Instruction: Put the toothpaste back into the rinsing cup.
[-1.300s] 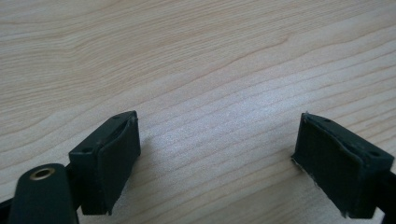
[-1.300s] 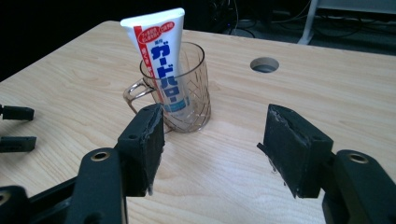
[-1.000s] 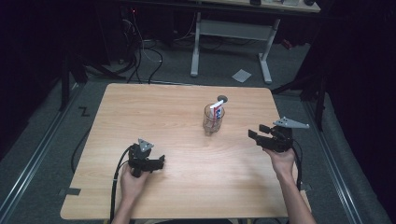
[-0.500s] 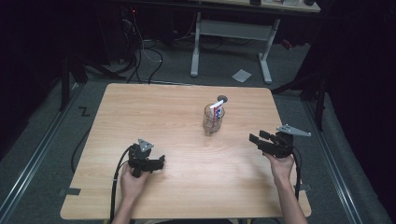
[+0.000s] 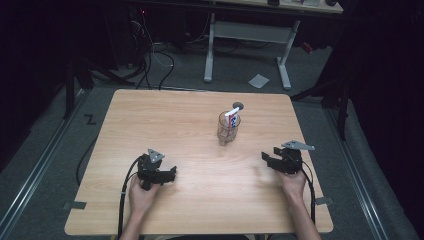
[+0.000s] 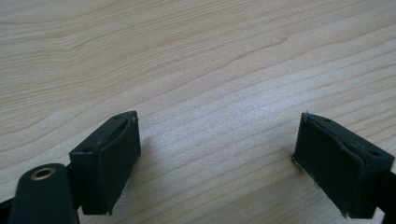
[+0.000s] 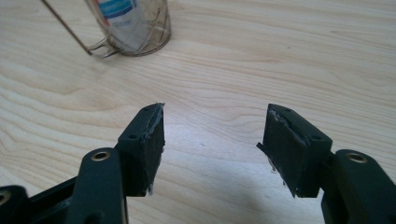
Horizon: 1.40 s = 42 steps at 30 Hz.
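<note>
Left gripper (image 5: 167, 175): you held it low over the bench (image 5: 200, 210), where it had been a second earlier; its jaws stood wide apart with bare wood grain between them.

Right gripper (image 5: 267, 159): you had brought it down toward the bench from where it hung a second earlier, above the right edge. Its jaws stood well open and empty, with plain wood between the pads (image 7: 154, 149).

What that meant: your lowering read as lining up level with the glass for a reach, though no approach had closed the gap yet.

Glass (image 7: 135, 32): it stood ahead of your right jaws and off to their left, well apart from them, upright on the bench near its middle. It was clear, with faceted walls.

Tube (image 5: 232, 117): it leaned inside the glass, white with blue and red print, its top poking above the rim toward the far side.

Thin rod (image 7: 65, 28): a slim line slanted down to the foot of the glass; you could not tell what it was.
</note>
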Tool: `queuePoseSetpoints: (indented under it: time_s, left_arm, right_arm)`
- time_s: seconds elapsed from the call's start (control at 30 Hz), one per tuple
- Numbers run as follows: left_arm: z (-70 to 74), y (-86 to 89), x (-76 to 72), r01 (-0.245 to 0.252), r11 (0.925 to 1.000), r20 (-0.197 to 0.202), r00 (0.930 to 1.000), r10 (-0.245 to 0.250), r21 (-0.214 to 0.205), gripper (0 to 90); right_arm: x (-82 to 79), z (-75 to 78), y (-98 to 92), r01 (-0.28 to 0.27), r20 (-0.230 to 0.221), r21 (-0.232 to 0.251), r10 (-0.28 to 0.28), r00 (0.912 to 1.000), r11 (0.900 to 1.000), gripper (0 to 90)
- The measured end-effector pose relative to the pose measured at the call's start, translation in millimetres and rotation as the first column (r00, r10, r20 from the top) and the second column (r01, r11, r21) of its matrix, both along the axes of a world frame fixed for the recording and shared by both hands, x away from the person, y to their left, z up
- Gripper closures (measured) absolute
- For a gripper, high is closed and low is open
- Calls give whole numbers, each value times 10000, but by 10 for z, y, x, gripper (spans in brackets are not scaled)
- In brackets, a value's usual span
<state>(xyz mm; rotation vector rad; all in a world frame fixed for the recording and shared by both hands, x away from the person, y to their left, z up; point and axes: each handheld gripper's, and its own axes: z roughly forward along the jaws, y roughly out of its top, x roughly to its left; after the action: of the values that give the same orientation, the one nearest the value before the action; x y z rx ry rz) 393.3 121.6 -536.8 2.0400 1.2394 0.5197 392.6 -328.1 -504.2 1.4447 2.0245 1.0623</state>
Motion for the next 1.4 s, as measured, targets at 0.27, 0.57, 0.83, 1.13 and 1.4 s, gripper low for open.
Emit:
queuePoseSetpoints:
  time_s: [0.27,0.57,0.83,1.13,1.4]
  left_arm:
    - [0,0,-1,-2,10000,1,10000,2,-3,147]
    - [0,0,-2,0,10000,-1,10000,0,1,147]
    - [0,0,-2,1,10000,-2,10000,-1,2,147]
    - [0,1,-3,3,10000,-2,10000,-3,3,147]
    - [0,3,-2,5,10000,-9,10000,-5,-20,148]
  right_arm:
    - [69,-137,120,-179,-51,-381,178,9998,9991,383]
    - [113,-243,183,-216,-155,-724,205,9997,9971,382]
    - [158,-258,242,-185,-324,-1112,150,9994,9936,384]
    - [174,-268,252,-78,-544,-1280,8,9985,9917,355]
    - [172,-269,261,48,-495,-1390,-118,9987,9903,335]
